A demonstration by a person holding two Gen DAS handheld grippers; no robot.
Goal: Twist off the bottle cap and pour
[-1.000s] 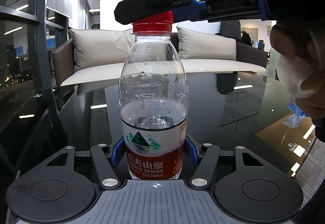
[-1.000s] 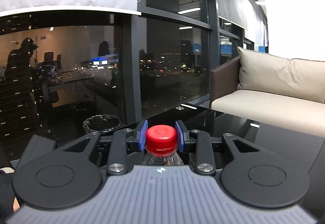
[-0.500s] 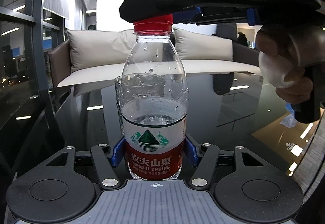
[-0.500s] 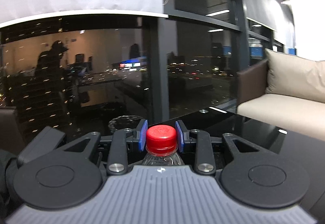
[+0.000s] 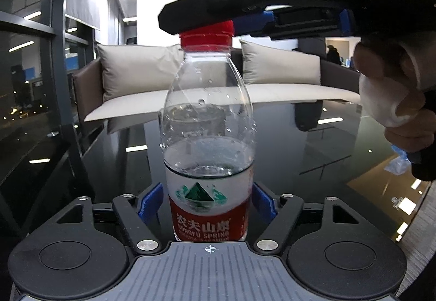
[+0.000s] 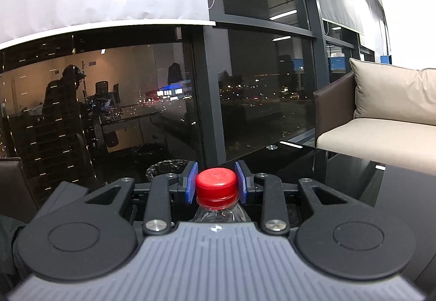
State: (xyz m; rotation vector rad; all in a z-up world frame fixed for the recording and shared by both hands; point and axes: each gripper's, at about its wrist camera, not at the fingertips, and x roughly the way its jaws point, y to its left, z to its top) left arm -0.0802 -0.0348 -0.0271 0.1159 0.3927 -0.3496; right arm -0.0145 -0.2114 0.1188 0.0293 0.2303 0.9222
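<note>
The water bottle (image 5: 208, 137) is standing upright on the dark glass table (image 5: 313, 153), its labelled lower body sitting right between the two blue pads of the left gripper (image 5: 208, 202). Those jaws are opening at this moment: a narrow gap is showing on each side between pad and label, so the bottle is between them without being pressed. Water is filling the bottle to just above the label, with droplets clinging to the clear wall higher up.

Over the neck, the right gripper (image 6: 216, 186) is reaching in level from the side, and its jaws are clamping the red cap (image 6: 216, 186), one blue pad against each flank of it. The cap is sitting on the neck; whether it is loosened I cannot tell. Behind those jaws, a hand (image 5: 392, 99) is wrapping around the gripper's handle with a wad of white tissue tucked in the palm.

Beyond the jaws, a beige sofa (image 5: 141, 74) is lining the far edge of the table.
</note>
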